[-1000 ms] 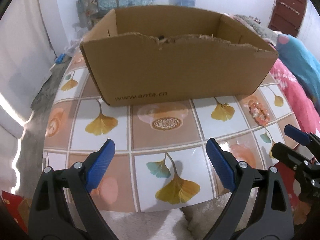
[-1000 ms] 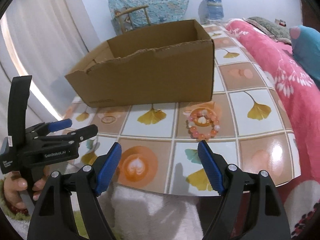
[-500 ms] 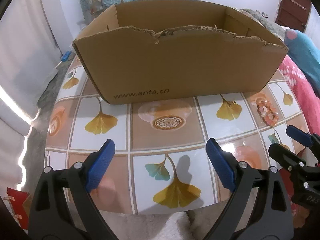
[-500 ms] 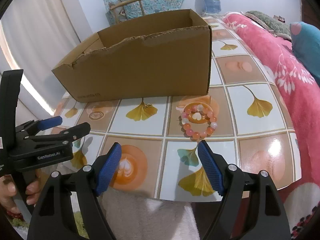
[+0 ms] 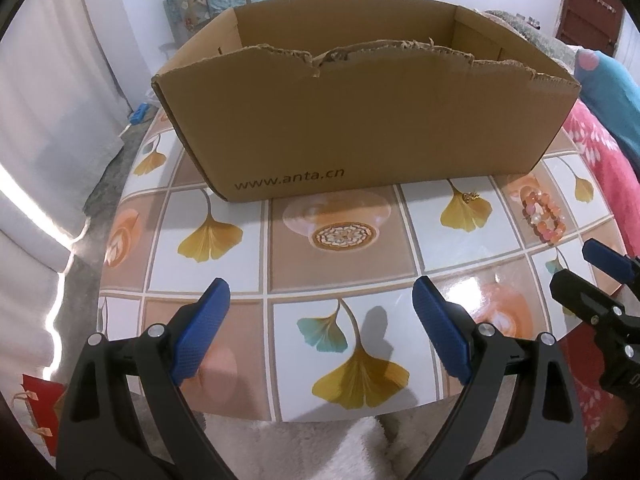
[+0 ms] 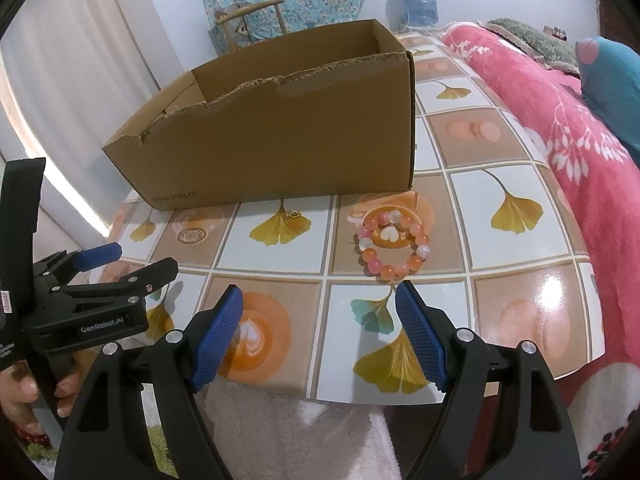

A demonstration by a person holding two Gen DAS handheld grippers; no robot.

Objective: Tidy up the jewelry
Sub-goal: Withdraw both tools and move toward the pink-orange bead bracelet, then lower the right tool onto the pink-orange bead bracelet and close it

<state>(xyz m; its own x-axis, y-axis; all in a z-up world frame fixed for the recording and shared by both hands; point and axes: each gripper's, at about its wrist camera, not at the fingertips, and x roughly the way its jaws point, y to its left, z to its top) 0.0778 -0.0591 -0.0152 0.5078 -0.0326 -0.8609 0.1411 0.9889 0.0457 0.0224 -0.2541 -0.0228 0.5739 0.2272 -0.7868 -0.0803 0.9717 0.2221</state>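
The bead bracelet (image 6: 394, 242) lies flat on the tiled surface (image 6: 520, 292), near its front edge and just right of the cardboard box (image 6: 280, 140), with a small gold piece (image 6: 293, 214), probably a fine chain or earring though it is too small to tell, on the ginkgo tile to its left, close to the box wall. The right hand-held gripper (image 6: 320, 330) hangs empty with its jaws wide apart, just short of the bracelet; the left hand-held gripper (image 5: 320, 330) is likewise spread and empty, over the near-left tiles. For a clean pick, the right one should probably come down so one pad lands inside the ring and one outside, pinching a few beads rather than straddling the whole loop, then lift well clear of the box's torn near rim before releasing.
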